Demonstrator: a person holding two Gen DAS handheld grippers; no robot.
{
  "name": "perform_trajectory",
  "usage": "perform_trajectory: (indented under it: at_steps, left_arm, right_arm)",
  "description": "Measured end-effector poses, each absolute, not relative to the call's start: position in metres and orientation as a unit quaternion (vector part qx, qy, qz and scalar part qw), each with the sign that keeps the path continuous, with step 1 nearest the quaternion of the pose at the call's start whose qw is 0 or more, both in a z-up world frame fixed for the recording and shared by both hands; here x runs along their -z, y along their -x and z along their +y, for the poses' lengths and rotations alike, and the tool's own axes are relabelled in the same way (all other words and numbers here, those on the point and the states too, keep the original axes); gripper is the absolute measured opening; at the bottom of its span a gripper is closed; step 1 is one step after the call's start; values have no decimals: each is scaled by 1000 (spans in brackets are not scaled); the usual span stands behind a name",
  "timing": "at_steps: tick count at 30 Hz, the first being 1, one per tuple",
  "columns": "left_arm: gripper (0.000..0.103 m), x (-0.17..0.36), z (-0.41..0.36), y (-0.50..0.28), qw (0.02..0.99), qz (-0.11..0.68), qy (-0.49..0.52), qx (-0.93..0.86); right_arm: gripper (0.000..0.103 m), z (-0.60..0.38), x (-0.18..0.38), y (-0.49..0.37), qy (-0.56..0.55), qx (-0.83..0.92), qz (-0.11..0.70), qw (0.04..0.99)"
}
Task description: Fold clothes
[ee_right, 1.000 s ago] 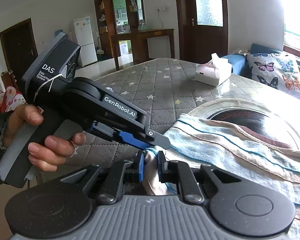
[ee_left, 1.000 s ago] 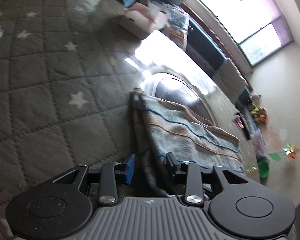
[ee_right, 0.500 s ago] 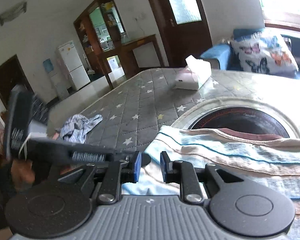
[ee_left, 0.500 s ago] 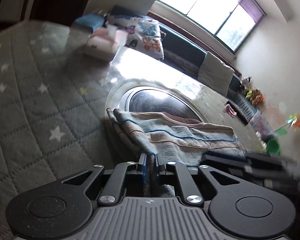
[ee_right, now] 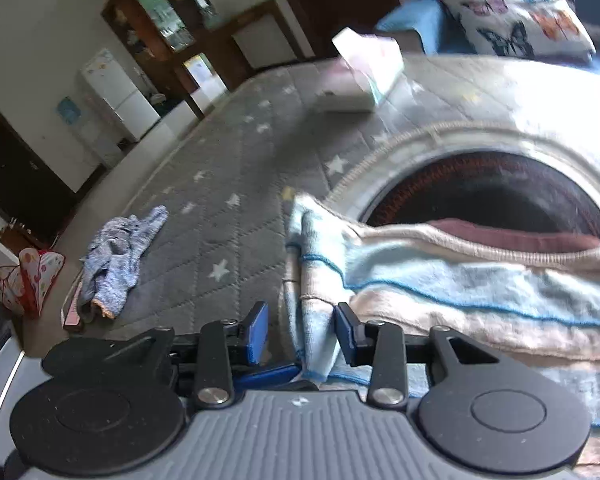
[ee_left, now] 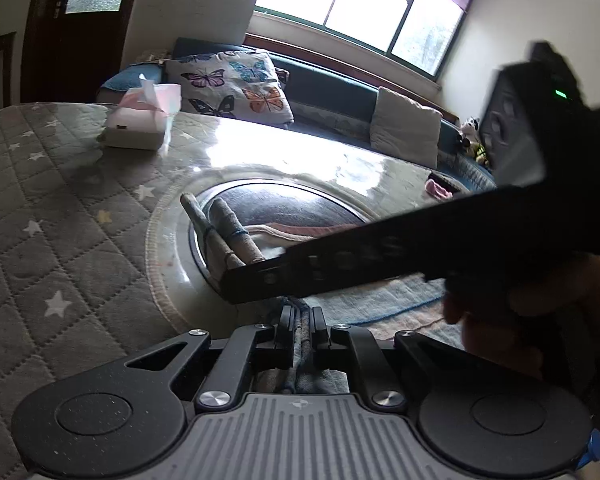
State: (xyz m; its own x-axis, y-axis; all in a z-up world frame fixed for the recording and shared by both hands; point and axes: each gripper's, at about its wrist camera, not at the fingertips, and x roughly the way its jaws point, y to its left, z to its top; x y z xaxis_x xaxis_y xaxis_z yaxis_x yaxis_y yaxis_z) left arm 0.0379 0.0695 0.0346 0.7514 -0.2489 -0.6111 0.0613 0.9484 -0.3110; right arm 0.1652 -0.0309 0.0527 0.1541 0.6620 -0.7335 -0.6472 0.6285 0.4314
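A striped towel-like cloth (ee_right: 460, 280), beige and pale blue with thin blue lines, lies folded over the round glass turntable on the quilted table. My left gripper (ee_left: 301, 330) is shut on the cloth's near edge (ee_left: 300, 344). My right gripper (ee_right: 302, 330) is open, and the cloth's corner hangs loose between its fingers. In the left wrist view the right gripper's body (ee_left: 420, 248) and the hand holding it cross above the cloth (ee_left: 236, 236).
A grey star-patterned quilted cover (ee_right: 228, 184) spreads over the table. A blue knitted garment (ee_right: 116, 260) lies crumpled at its left edge. A tissue box (ee_left: 140, 120) stands at the back. A butterfly cushion (ee_left: 236, 80) and sofa are behind.
My left gripper closed on the cloth's edge and lifted. My right gripper opened and let go of the corner. The right gripper moved across in front of the left camera.
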Motion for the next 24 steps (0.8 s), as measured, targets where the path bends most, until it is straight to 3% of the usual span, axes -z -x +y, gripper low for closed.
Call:
perform_trajectory:
  at_steps: [5,7,12,18,24]
  left_arm:
    - [9,-37,67,-35,928,337,125,103]
    - [10,-40,65,-31,928,332,118,118]
    - [28,-49,62,-22,929,319,101,155]
    - [36,-59,60,-20,932,302,99,175]
    - [37,-56,53,-45,929,319,110,153]
  right_arm:
    - [13,-40,-38,-168,-25,-415,501,759]
    - [9,-47,-37,-168,-40,-411,499,762]
    - [8,-74,-40,-166,-76,-403,480,775]
    - [8,-117,-55,-168,-103,-389,458,793]
    - [8,-165,-72,-180,-93,-356,443,818]
